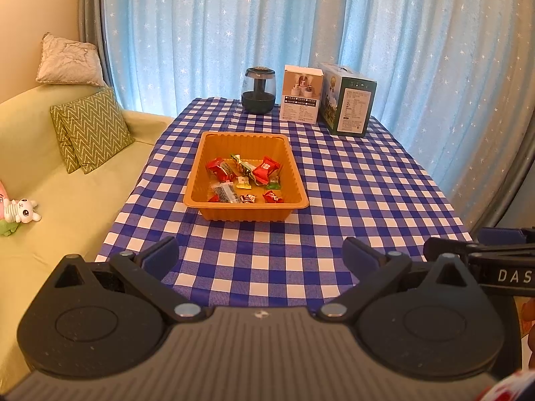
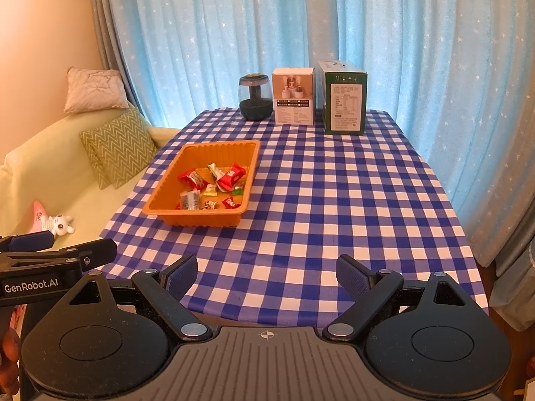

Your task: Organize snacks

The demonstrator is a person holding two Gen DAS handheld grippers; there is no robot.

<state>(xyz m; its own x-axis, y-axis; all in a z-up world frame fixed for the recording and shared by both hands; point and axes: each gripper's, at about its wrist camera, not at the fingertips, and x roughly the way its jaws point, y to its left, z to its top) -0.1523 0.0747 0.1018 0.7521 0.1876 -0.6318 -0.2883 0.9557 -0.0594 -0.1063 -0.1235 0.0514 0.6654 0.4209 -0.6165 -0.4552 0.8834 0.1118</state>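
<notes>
An orange plastic tray [image 1: 194, 197] [image 2: 157, 209] sits on the blue-and-white checked table. It holds several wrapped snacks: red packets [image 1: 265, 168] [image 2: 229, 177], green ones and small candies. My left gripper [image 1: 260, 254] is open and empty, held over the table's near edge, well short of the tray. My right gripper [image 2: 265, 272] is open and empty, over the near edge to the right of the tray. Each gripper shows at the other view's side edge.
At the table's far edge stand a dark round jar [image 1: 258, 91] [image 2: 254, 97], a white box [image 1: 301, 95] [image 2: 294, 97] and a green box [image 1: 349, 102] [image 2: 344, 98]. A yellow-green sofa [image 1: 50, 180] with cushions and a plush toy [image 1: 20, 209] lies left. Blue curtains hang behind.
</notes>
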